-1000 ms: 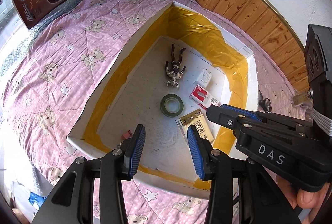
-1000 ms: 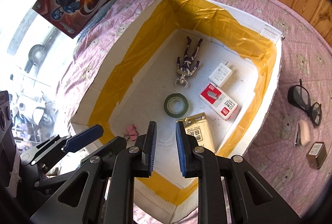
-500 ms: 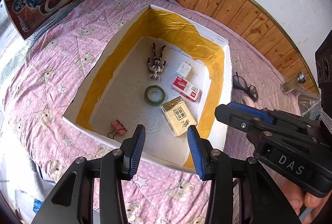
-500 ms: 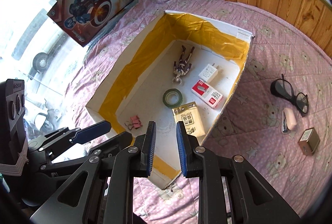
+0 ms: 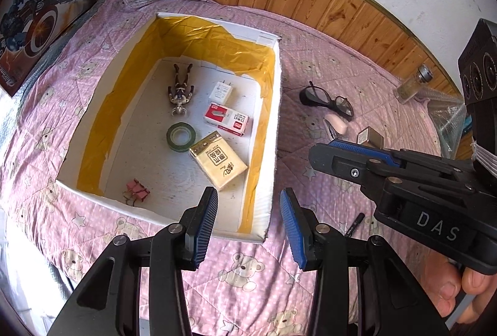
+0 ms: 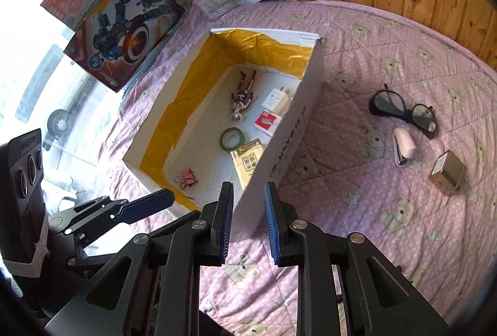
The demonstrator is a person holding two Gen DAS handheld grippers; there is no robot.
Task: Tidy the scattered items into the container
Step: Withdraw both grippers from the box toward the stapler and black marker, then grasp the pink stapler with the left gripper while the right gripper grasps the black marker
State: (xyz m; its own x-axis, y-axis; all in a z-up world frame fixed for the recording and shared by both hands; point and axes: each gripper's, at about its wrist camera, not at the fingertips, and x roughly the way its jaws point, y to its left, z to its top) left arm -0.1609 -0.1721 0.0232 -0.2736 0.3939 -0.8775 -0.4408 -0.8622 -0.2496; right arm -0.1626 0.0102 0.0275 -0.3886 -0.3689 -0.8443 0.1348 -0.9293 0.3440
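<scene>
A white box lined with yellow tape [image 5: 275,118] [image 6: 289,131] lies on a pink bear-print quilt. Inside it are a toy figure [image 5: 181,90], a white charger [image 5: 222,91], a red-and-white carton [image 5: 226,119], a green tape roll [image 5: 181,133], a tissue pack [image 5: 219,160] and pink binder clips [image 5: 136,188]. On the quilt to its right lie black glasses [image 6: 403,109], a pink stapler [image 6: 403,146] and a small brown box [image 6: 447,172]. My left gripper [image 5: 248,221] hangs open and empty above the box's near right corner. My right gripper [image 6: 247,224] hovers beside it, a narrow empty gap between its fingers.
A black pen [image 5: 354,224] lies on the quilt near the box's front right corner. A glass jar [image 5: 414,84] stands by the wooden wall panel. Toy cartons [image 6: 124,25] lean at the far left beside a window. A hand [image 5: 466,289] holds the right gripper.
Both grippers have pulled up and back from over the box and swung right. The glasses, stapler and brown box have come into view. Neither finger gap has changed.
</scene>
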